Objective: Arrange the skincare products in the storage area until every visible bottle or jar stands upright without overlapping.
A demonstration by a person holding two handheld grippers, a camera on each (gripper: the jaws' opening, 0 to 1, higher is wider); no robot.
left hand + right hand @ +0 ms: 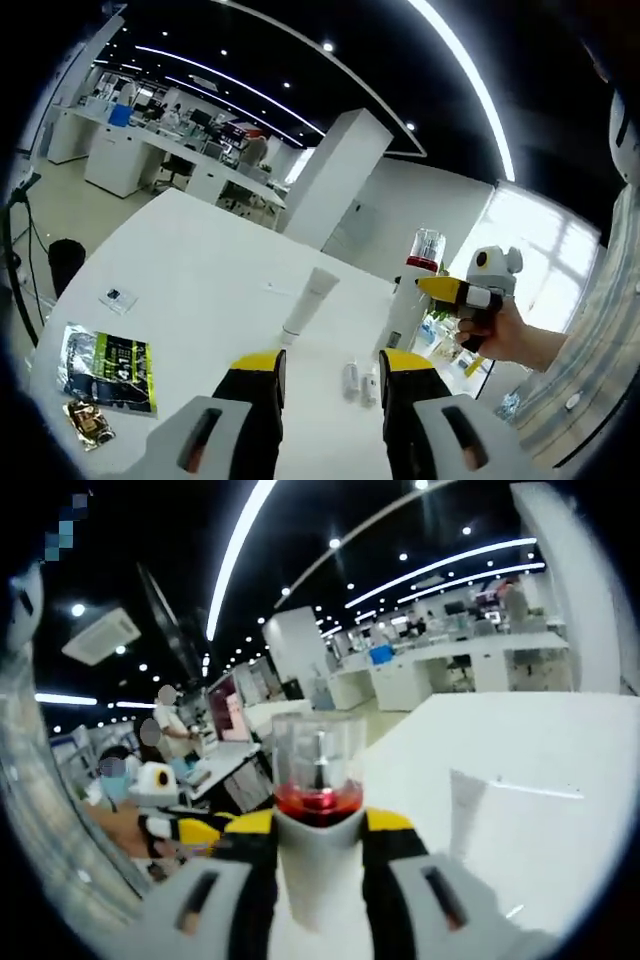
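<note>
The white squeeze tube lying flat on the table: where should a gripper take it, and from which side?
Probably across the round body of the white squeeze tube, near its middle, coming down from above with the jaws straddling its length. It lies flat on the white table, apart from the pump bottle, so its long sides are free. The flattened crimped end seems a poorer hold.

Odds and ends on a white table in an open-plan office

A flat black-and-yellow printed packet (108,367) lies near the edge of the round white table (190,270), with a small crinkled brown foil wrapper (88,422) just beside it and a small clear sachet with a dark mark (118,297) a little apart. Behind stand a square white pillar (335,175), long white office desks (130,155), and curved ceiling light strips (235,88). A person in a light top (172,725) stands among distant desks.
</note>
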